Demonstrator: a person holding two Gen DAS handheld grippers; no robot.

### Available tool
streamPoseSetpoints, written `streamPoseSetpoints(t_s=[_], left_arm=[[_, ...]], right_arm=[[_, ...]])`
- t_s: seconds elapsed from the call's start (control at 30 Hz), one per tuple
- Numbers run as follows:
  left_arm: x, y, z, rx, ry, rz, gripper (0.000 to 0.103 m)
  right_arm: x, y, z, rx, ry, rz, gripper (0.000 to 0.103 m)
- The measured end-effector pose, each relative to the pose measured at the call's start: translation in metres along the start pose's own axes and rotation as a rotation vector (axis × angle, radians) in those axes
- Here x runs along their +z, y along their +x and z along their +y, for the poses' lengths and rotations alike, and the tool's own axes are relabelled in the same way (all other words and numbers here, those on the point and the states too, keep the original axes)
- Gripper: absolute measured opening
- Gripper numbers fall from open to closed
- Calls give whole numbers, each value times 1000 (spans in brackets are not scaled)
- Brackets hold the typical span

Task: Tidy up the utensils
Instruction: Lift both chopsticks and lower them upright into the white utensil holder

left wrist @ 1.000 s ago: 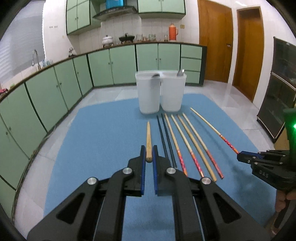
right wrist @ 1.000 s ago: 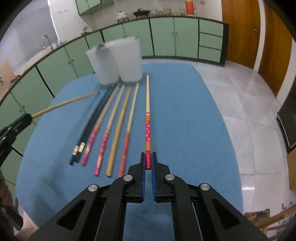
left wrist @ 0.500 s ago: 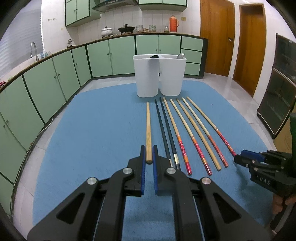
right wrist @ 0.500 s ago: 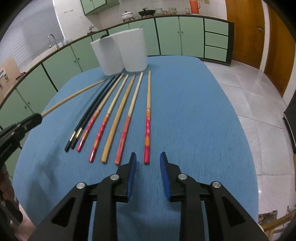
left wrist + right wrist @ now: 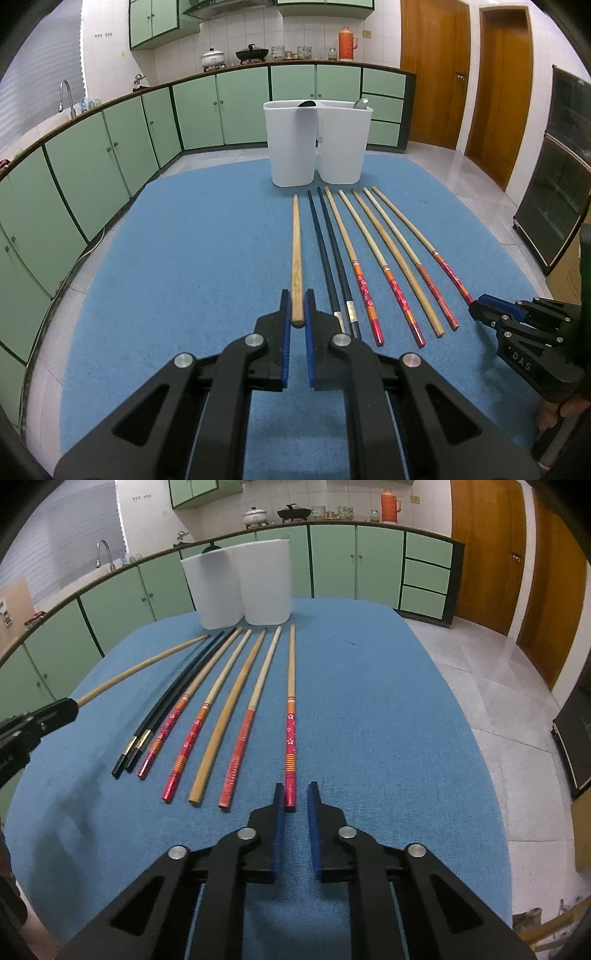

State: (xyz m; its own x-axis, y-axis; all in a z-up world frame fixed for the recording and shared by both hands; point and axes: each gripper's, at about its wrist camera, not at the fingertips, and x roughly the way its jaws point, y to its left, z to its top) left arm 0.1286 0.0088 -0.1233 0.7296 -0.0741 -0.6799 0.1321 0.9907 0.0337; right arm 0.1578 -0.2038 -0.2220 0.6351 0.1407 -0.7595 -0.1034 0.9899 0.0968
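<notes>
The blue mat (image 5: 184, 258) takes up most of the tabletop, its rounded edge dropping off to tiled floor, with green cabinets (image 5: 110, 155) curving round beyond. Left of the utensils there is a broad bare stretch of mat, and to the right of the row another bare stretch runs out to the mat's edge. The near strip under both tools is bare too.

Two white bins (image 5: 291, 147) stand touching side by side at the far end. One handle top pokes out of each.

I count eight chopsticks, all pointing toward the bins. Two are black (image 5: 325, 251) and lie tight together. Four have red patterned ends, and two are plain wood. Six lie loose in a fanned row, close but mostly apart.

The left gripper (image 5: 297, 306) is pinched onto the thick end of one plain wooden chopstick (image 5: 296, 258), just left of the black pair. The right gripper (image 5: 295, 794) is closing its jaws round the red-ended chopstick (image 5: 290, 720) at the row's right edge. That stick's end sits between them against one finger, with a gap at the other.
</notes>
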Motion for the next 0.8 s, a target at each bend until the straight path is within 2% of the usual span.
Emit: streamPoseSetpoints(t_s=[0.23,0.3,0.5,0.63,0.8], left_arm=[[-1,-1,0,-1,-3,-3,6],[-2,-2,0,-3,-5,-5,6],[0,-9,3,1,-4,-20,6],[10,-24,9,11,1,-65,6],[35,-48,16,14,2,-144,6]], right_arm=[[-1,1,8,-40,-42,-4,10],[-1,1,7,-33,-43,-3,6],[5,-12,2,-25,-35,-11,6],[23,-37,-3,-36,-63,-27,6],[51,-74,-10,-32,-78,-99,6]])
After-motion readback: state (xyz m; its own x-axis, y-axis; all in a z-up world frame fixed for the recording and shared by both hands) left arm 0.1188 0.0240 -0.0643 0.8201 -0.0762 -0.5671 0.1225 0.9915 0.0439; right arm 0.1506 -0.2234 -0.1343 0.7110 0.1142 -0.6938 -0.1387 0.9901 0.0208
